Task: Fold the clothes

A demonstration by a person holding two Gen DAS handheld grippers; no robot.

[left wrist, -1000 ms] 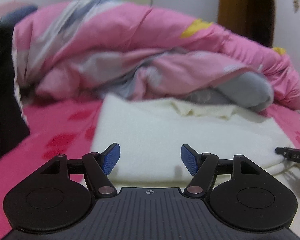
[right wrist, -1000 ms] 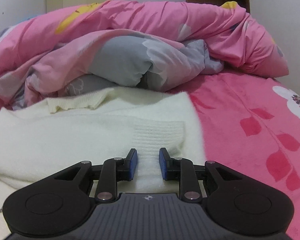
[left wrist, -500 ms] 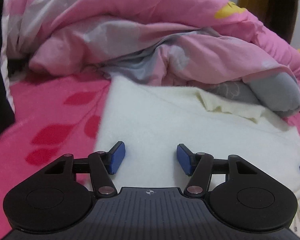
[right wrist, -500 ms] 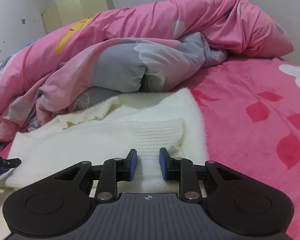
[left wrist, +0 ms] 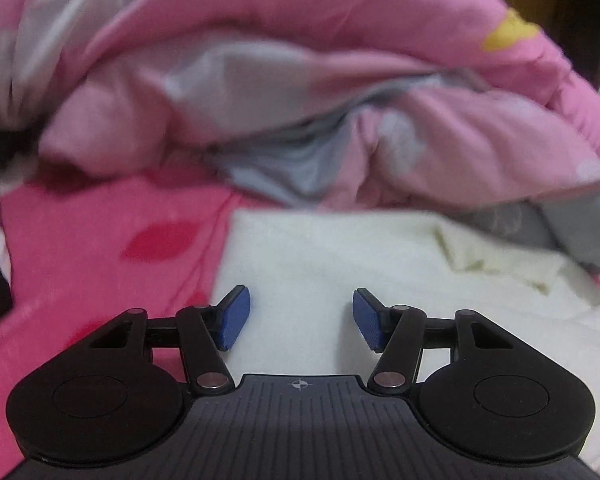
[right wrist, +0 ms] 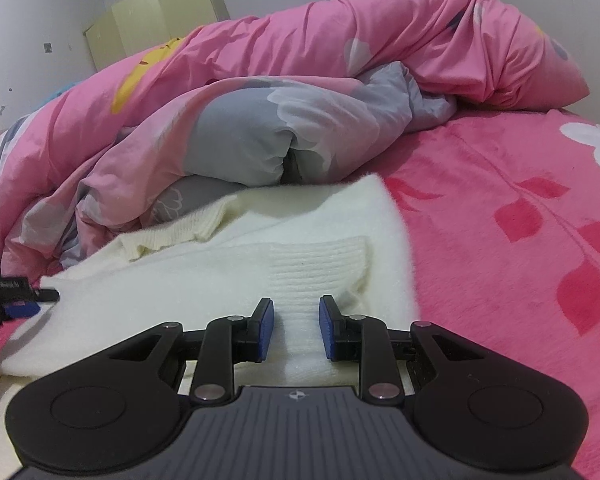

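A cream white sweater (left wrist: 340, 264) lies flat on the pink bed, its ribbed collar (left wrist: 500, 260) toward the duvet. My left gripper (left wrist: 300, 318) hovers open over the sweater's left part, close to its edge, with nothing pinched between the blue pads. In the right wrist view the sweater (right wrist: 228, 280) shows a ribbed cuff (right wrist: 320, 264) folded onto the body. My right gripper (right wrist: 296, 328) is narrowed onto a ridge of white fabric just below that cuff. One of the left gripper's fingers (right wrist: 40, 294) shows at the far left.
A bunched pink and grey duvet (right wrist: 300, 80) is piled right behind the sweater and overhangs its far edge. A pink flowered bedsheet (right wrist: 520, 240) stretches to the right, and also left of the sweater (left wrist: 100, 260). A pale wardrobe (right wrist: 160, 20) stands by the back wall.
My left gripper has slid left along the sweater toward its left edge, and its jaws have narrowed a little. The right gripper has rolled slightly, keeping its grip.
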